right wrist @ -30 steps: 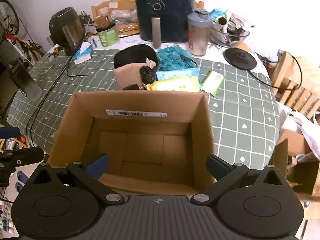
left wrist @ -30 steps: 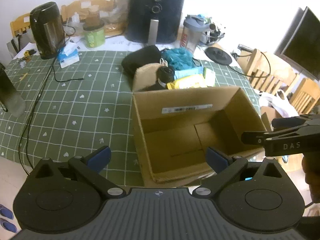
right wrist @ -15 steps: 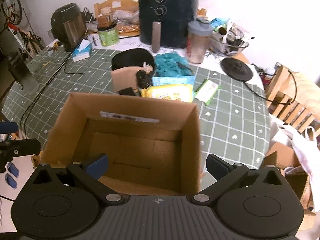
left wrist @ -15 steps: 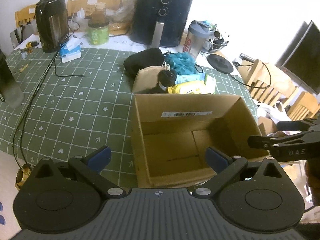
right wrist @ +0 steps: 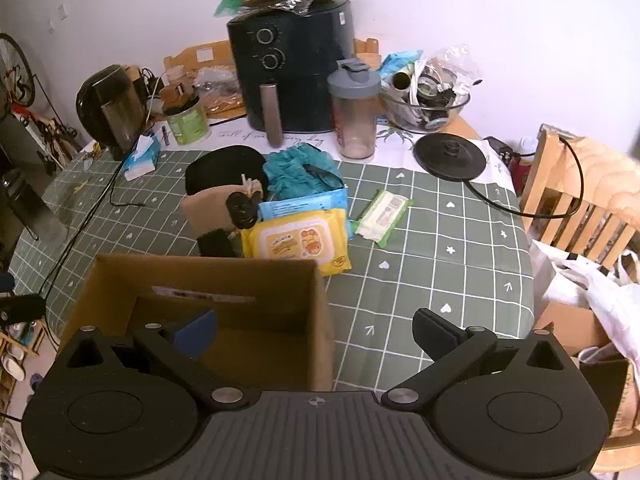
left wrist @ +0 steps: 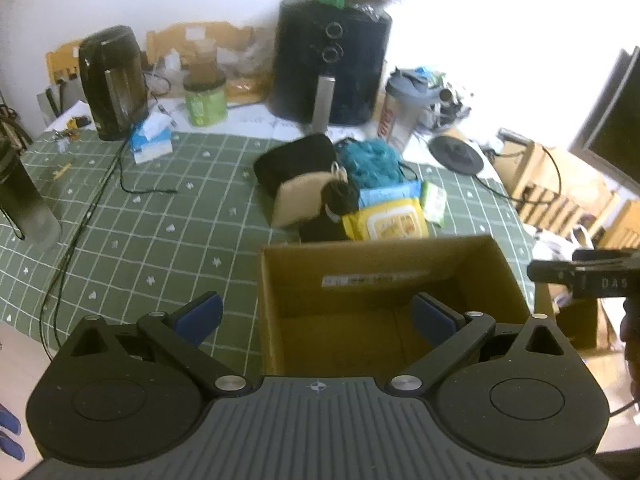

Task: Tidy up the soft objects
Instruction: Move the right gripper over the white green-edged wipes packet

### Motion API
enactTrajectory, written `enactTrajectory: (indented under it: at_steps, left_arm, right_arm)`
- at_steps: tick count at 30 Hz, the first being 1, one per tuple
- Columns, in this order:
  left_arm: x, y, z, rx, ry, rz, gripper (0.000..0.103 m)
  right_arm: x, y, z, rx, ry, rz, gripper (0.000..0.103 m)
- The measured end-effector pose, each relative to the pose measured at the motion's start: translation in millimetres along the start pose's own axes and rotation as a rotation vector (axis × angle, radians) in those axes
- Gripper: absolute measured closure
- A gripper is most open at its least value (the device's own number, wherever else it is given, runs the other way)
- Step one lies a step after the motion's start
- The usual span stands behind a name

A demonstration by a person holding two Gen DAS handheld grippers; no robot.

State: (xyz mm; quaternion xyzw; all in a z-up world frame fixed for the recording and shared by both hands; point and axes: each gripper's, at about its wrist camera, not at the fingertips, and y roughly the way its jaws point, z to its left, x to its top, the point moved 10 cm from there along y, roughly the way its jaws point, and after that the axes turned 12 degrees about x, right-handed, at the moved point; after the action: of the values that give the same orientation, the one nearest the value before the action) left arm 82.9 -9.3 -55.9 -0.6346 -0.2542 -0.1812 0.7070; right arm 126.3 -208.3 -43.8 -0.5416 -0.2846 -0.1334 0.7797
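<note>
Since a second ago, pulled back and up, so box (left wrist: 384, 276) looks lower. Both claws, left gripper (left wrist: 316, 314) and right gripper (right wrist: 314, 328), wide open, holding nothing. Soft pile just past box: yellow wipes pack (right wrist: 298, 240), blue wipes (right wrist: 304, 204), teal fluffy thing (right wrist: 296, 170). Box wall between claws and pile.

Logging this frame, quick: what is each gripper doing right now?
Left gripper: open, holding nothing.
Right gripper: open, holding nothing.
</note>
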Motion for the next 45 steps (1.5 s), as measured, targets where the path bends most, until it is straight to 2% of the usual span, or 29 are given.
enactTrajectory:
  at_steps: [6, 13, 17, 22, 25, 32, 40, 45]
  left_arm:
    - [11.0, 0.3, -3.3, 0.048, -0.041, -0.019, 0.0]
    - [18.6, 4.8, -5.8, 0.078, -0.066, -0.011, 0.0]
    - [23.6, 7.3, -2.1, 0.092, -0.076, -0.021, 0.0]
    - [33.3, 13.1, 1.6, 0.105, -0.062, -0.043, 0.0]
    - [39.3, 20.4, 3.2, 0.085, -0.063, -0.055, 0.0]
    - [53.7, 36.4, 4.4, 0.024, -0.073, -0.078, 0.0]
    - [61.4, 55.5, 7.3, -0.014, -0.022, -0.078, 0.0]
    - [62.5, 67.2, 14.1, -0.038, -0.018, -0.061, 0.0]
  right_arm:
    - [0.9, 5.9, -18.2, -0.023, -0.056, 0.002, 0.0]
    - [-1.0, 17.2, -30.9, 0.009, -0.064, 0.043, 0.0]
    - [8.2, 20.0, -35.7, 0.084, -0.027, 0.008, 0.0]
    - [20.7, 30.4, -42.6, 0.057, -0.04, -0.008, 0.0]
    - [31.2, 36.5, -49.5, 0.013, -0.042, -0.034, 0.0]
    - [59.4, 58.9, -63.8, -0.015, -0.024, -0.042, 0.0]
    - [80.0, 108.8, -80.2, -0.037, 0.003, 0.016, 0.0]
    - [89.3, 138.6, -94.3, -0.101, 0.006, 0.05, 0.0]
